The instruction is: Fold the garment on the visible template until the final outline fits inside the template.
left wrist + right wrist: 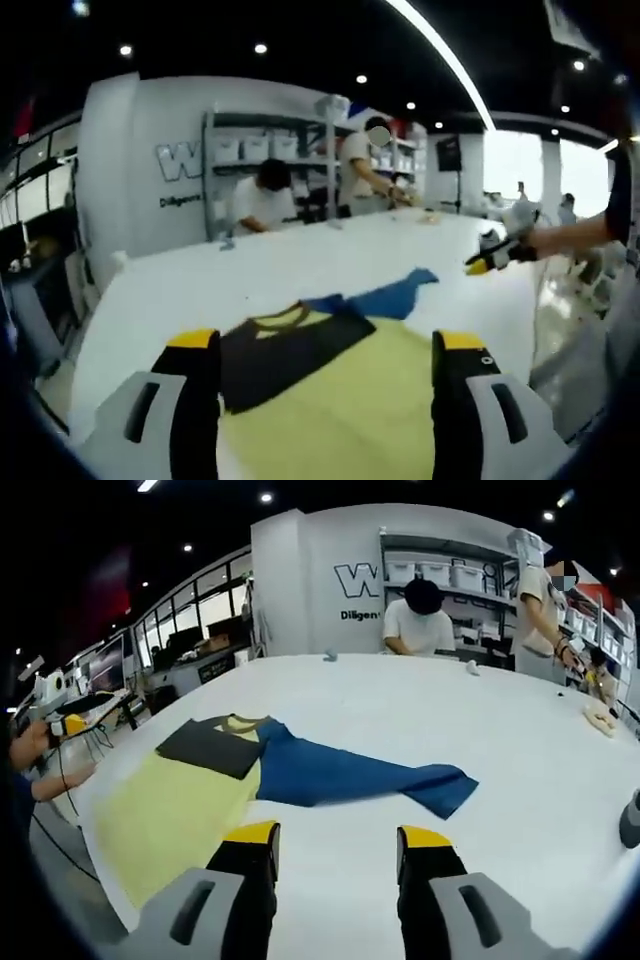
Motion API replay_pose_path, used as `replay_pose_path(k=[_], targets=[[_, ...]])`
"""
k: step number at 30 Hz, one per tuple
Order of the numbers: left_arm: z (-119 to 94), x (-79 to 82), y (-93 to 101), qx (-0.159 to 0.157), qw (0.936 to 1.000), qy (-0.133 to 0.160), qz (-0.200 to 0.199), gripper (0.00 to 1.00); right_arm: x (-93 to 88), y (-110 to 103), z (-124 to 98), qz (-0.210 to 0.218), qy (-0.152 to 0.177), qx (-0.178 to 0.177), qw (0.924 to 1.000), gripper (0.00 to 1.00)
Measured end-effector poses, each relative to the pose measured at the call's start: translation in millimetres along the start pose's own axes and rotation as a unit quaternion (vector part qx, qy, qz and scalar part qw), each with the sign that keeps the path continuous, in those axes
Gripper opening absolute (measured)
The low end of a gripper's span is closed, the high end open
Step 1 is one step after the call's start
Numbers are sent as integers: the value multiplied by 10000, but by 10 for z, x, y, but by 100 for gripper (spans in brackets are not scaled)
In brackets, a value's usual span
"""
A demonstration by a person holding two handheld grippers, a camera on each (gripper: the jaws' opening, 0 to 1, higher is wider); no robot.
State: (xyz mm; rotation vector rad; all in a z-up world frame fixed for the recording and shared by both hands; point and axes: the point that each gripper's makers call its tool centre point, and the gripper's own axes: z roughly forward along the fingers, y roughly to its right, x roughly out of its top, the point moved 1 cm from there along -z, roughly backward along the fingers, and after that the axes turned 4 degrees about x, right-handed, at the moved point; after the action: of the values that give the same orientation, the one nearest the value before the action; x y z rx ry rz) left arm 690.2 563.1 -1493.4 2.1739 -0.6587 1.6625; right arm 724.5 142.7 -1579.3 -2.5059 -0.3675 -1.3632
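Left tool (327, 400) held wide above the worktop (200, 285), nothing between the jaws. Garment (340, 400) spread flat directly ahead of and beneath it: yellow body, dark shoulder panel, blue section beyond. Right tool (335, 865) likewise wide and empty, raised over bare worktop; garment (290, 770) ahead and to its left, blue sleeve reaching across in front. Two people at shelves (450, 575) far ahead.

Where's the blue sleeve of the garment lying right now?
In the right gripper view the blue sleeve stretches across the white table to the right of the yellow template, just beyond the open right gripper.
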Motion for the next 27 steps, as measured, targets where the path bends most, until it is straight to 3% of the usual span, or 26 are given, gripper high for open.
replay_pose_path(k=[7, 10, 13, 19, 23, 27], targets=[[-241, -252, -85, -32, 9996, -218, -167, 82, 37, 235, 133, 99, -117, -183, 9997, 41], [-343, -361, -71, -35, 9991, -400, -153, 83, 0, 534, 316, 234, -317, -384, 9985, 39], [-426, -374, -50, -74, 9990, -428, -79, 85, 37, 554, 361, 438, -379, -371, 9976, 40], [-541, -361, -49, -152, 9990, -410, -6, 84, 120, 692, 442, 411, -379, -376, 9977, 39], [-609, -441, -132, -6, 9982, -594, -59, 84, 99, 846, 535, 459, -503, -507, 9964, 37], [-649, -449, -144, 197, 9979, -570, -227, 83, -81, 1185, 762, 1204, -601, -743, 9881, 31]])
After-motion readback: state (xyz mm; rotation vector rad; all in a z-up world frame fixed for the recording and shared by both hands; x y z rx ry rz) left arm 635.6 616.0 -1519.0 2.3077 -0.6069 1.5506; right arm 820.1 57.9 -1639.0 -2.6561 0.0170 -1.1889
